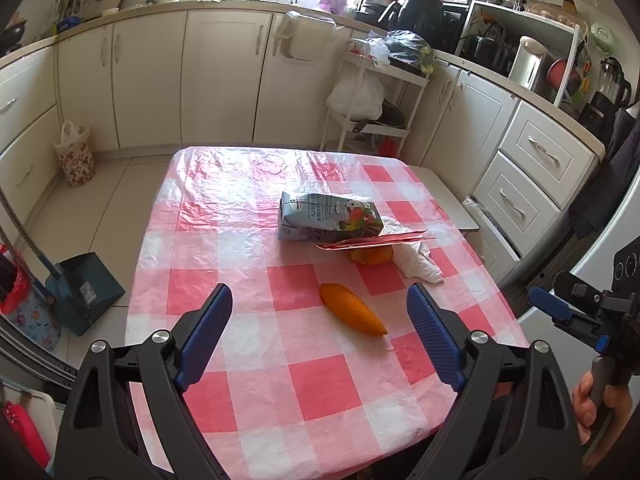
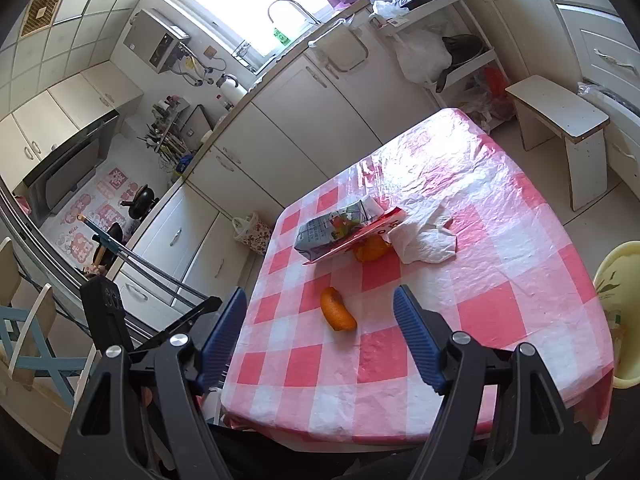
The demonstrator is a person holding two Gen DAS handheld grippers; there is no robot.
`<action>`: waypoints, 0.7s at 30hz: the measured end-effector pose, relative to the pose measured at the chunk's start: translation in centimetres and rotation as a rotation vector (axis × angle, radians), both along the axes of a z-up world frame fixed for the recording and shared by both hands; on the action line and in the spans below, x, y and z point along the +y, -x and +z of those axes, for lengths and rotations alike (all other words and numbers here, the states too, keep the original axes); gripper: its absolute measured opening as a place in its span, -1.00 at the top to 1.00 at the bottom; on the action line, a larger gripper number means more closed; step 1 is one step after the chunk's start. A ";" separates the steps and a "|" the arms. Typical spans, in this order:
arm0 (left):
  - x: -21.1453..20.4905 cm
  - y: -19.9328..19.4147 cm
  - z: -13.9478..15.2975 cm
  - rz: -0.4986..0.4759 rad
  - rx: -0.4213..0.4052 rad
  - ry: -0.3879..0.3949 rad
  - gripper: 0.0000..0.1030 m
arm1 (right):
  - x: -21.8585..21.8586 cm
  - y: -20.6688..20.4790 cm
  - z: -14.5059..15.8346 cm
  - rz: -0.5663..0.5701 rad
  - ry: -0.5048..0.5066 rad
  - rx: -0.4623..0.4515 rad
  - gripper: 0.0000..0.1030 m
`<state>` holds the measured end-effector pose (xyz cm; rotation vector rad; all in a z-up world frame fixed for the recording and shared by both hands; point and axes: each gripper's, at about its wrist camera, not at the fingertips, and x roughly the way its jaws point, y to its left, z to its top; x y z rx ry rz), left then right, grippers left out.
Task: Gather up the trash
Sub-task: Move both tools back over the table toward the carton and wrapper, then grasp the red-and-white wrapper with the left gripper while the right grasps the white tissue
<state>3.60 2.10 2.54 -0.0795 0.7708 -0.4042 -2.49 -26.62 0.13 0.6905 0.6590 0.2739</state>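
The left claw [image 1: 320, 304] hangs over the near part of the tabletop [image 1: 260, 380], which wears a pink and white checked cloth. Its 2 blue fingers [image 1: 208, 332] stand wide apart with nothing between them. The right claw [image 2: 320, 312] is also wide open and holds nothing. It too hangs over the near edge of the tabletop. In the left view, a hand [image 1: 596, 404] holds the right claw's handle at the far right.

The trash sits on the cloth. An orange peel [image 1: 354, 315] lies alone, close in front of both claws and not touching them. Farther back lies a milk carton [image 1: 328, 216] on its side. A flat red wrapper [image 1: 372, 243] leans against the carton. More orange peel [image 1: 370, 257] pokes out from under the wrapper. A crumpled white tissue [image 1: 420, 264] lies just beside that pile, on the right.

A yellow bin [image 2: 616, 280] stands by the tabletop's right edge. A dark dustpan [image 1: 86, 288] stands on the floor to the left.
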 end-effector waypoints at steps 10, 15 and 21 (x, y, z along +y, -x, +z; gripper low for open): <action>-1.4 -0.5 -0.6 -0.063 -0.029 -0.107 -0.66 | -0.8 0.2 0.0 -0.007 -0.011 0.004 -0.43; -2.7 -2.6 -0.5 -0.184 -0.070 -0.243 -0.66 | -0.9 0.5 0.1 0.000 -0.006 -0.010 -0.43; -5.2 -5.4 -2.0 -0.279 -0.100 -0.352 -0.66 | -2.3 0.3 -0.5 -0.010 -0.057 -0.006 -0.43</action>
